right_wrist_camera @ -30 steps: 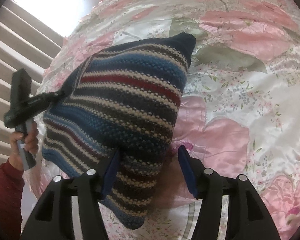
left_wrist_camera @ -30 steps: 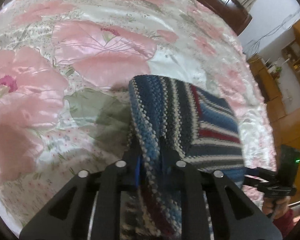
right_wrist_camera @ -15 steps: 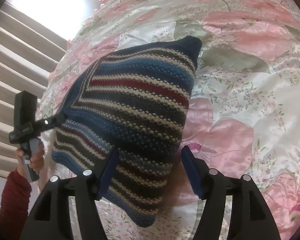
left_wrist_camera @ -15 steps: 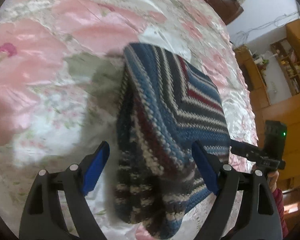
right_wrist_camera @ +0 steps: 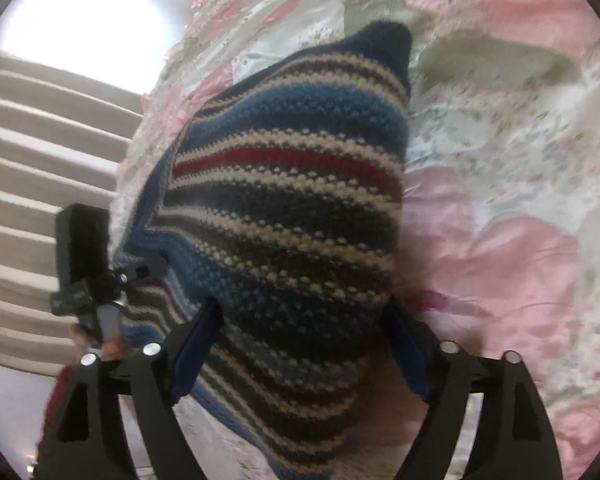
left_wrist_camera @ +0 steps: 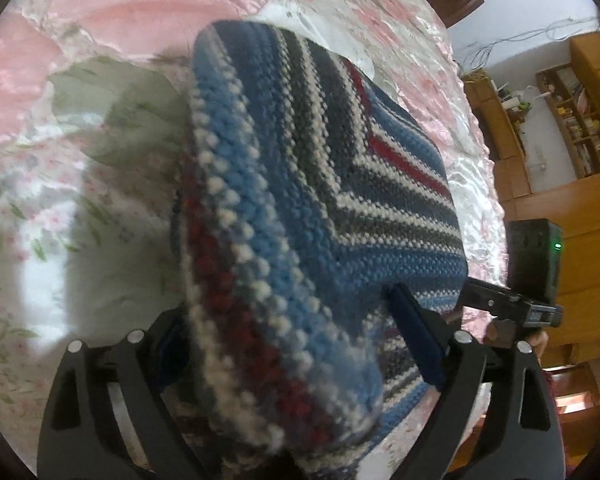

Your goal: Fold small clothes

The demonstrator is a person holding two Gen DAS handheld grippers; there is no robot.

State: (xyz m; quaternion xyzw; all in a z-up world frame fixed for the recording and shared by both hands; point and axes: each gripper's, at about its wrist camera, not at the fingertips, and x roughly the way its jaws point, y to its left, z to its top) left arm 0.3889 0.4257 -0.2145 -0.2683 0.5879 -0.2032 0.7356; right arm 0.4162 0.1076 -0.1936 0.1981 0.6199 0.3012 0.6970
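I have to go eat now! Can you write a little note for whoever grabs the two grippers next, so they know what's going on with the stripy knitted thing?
Left gripper: open, fingers on either side of the striped knit, not clamped.
Right gripper: open too, also straddling the knit from its side.
The knit lies folded in a thick bundle on the pink flowered bedspread; nothing lifts it.
Done: it looks folded over at least once.
Left: probably check the edges and tidy or press it flat. How many layers lie underneath cannot be seen.

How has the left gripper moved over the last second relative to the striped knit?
Yes. The left gripper released the striped knit, opened wide, and now straddles its near edge; the floral bedspread shows a shifted view.
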